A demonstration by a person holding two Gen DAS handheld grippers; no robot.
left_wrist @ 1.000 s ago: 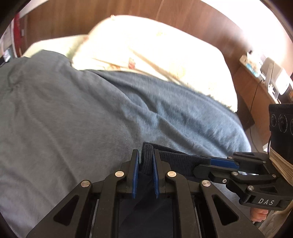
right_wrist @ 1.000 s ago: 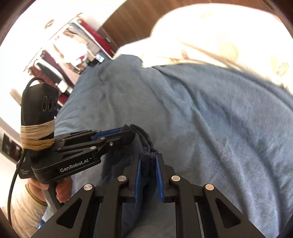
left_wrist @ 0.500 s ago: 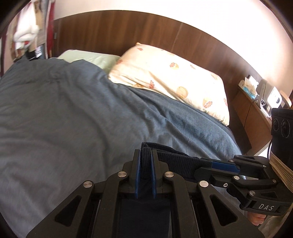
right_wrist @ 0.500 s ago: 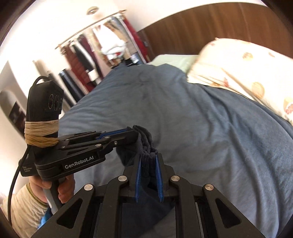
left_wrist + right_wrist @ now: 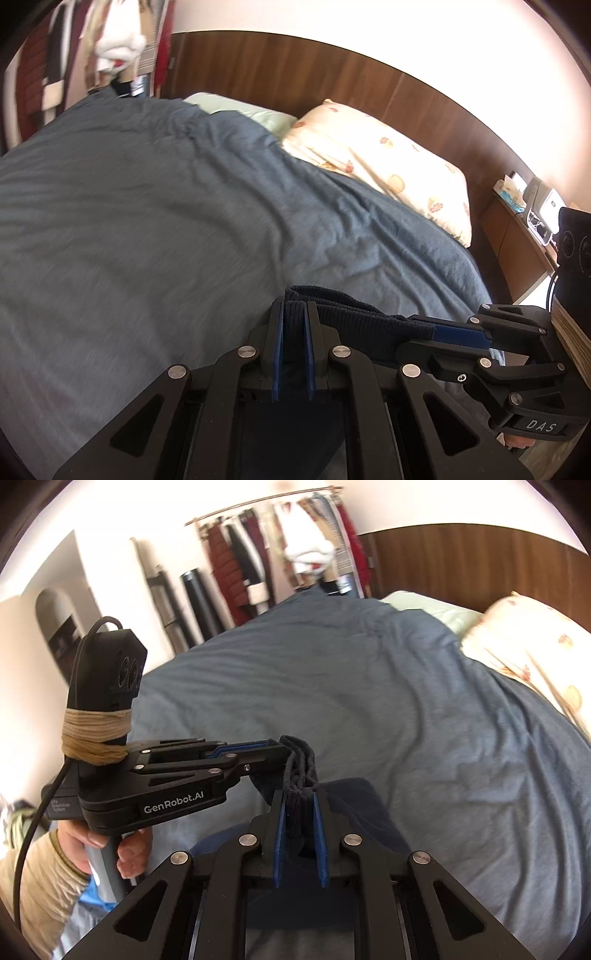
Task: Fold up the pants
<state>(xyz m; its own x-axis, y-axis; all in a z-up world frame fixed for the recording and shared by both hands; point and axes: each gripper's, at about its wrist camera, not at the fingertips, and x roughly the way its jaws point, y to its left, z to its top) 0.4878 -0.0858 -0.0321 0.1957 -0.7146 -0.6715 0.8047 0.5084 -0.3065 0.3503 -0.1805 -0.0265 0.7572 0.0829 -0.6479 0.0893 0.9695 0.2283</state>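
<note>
Pinching pants (image 5: 334, 314) waistband edge, both grippers' fingers (image 5: 277, 345) clamped, open blue duvet (image 5: 147, 221) beyond.

pants (image 5: 351, 325) below the jaws hidden; rack clothes (image 5: 295, 546) blurred

A home bedroom: bed (image 5: 184, 229), pillow (image 5: 384, 162), wooden headboard (image 5: 295, 74), hanging clothes (image 5: 280, 554).

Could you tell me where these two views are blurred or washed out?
Left wrist view: the blue duvet streaks with motion blur at left, the wall top right is blown out. Right wrist view: the hanging clothes smear, while the pants stay sharp.
</note>
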